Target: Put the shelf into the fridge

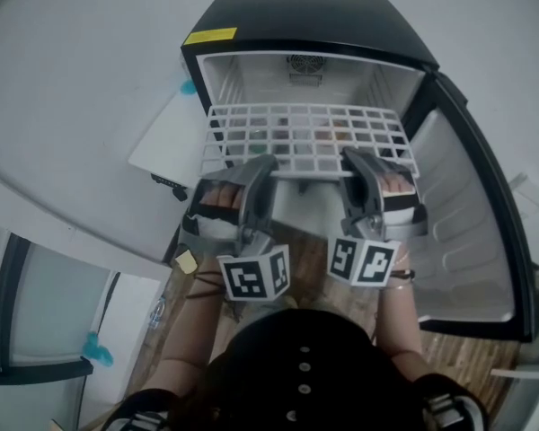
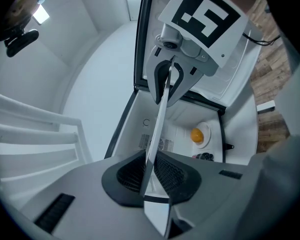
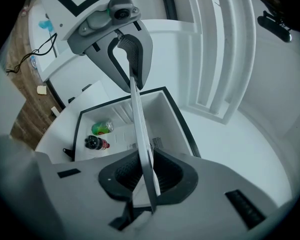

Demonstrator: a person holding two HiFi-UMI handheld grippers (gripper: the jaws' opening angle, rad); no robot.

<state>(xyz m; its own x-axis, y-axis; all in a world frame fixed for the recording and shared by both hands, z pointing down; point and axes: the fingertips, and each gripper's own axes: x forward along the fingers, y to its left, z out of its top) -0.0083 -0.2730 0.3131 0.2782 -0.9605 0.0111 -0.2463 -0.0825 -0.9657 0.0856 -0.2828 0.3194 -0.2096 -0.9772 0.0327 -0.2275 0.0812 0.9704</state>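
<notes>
A white wire shelf (image 1: 305, 137) lies level across the mouth of the open black fridge (image 1: 305, 21), its back part inside the white cavity. My left gripper (image 1: 262, 165) is shut on the shelf's front rail at the left, and my right gripper (image 1: 355, 158) is shut on the same rail at the right. In the left gripper view the shelf (image 2: 158, 126) runs edge-on between the pads of my left gripper (image 2: 151, 176) toward the other gripper. The right gripper view shows the shelf (image 3: 139, 126) clamped the same way in my right gripper (image 3: 146, 176).
The fridge door (image 1: 472, 232) stands open at the right. Inside the fridge lie a green can (image 3: 102, 128), a dark bottle (image 3: 96, 143) and an orange thing (image 2: 197, 134). A white panel (image 1: 166, 137) leans at the fridge's left. Wooden floor (image 1: 305, 259) lies below.
</notes>
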